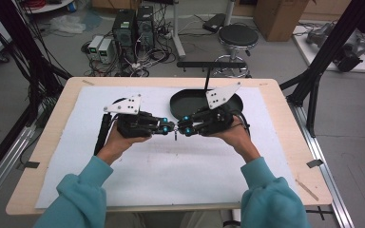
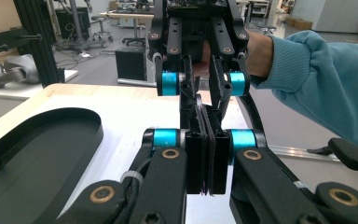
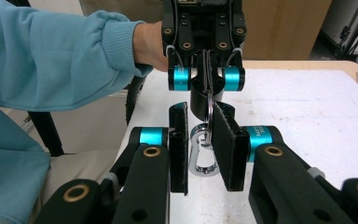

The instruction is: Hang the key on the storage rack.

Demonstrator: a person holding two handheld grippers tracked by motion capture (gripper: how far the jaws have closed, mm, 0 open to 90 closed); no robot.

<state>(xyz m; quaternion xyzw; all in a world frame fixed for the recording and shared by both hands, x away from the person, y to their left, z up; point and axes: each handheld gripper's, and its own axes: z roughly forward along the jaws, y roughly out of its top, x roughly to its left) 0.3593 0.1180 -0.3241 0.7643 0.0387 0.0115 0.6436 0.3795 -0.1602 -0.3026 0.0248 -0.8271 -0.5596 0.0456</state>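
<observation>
The carabiner (image 3: pixel 204 156), silver and hanging from a key ring (image 3: pixel 209 112), sits between our right gripper (image 3: pixel 205 144)'s jaws, which stand slightly apart beside it without pressing. Our left gripper (image 2: pixel 207 154) has its jaws pressed together, pinching the key ring's top. Both grippers meet tip to tip above the white mat (image 1: pixel 171 171), near the black oval tray (image 1: pixel 180 102).

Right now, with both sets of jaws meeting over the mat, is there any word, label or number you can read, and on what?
No text can be read with confidence.
Blue roller on the right gripper: small dark print, too small to read.
Cardboard box on the floor: no legible marking.
Grey units on the floor: label areas too blurred to read.
</observation>
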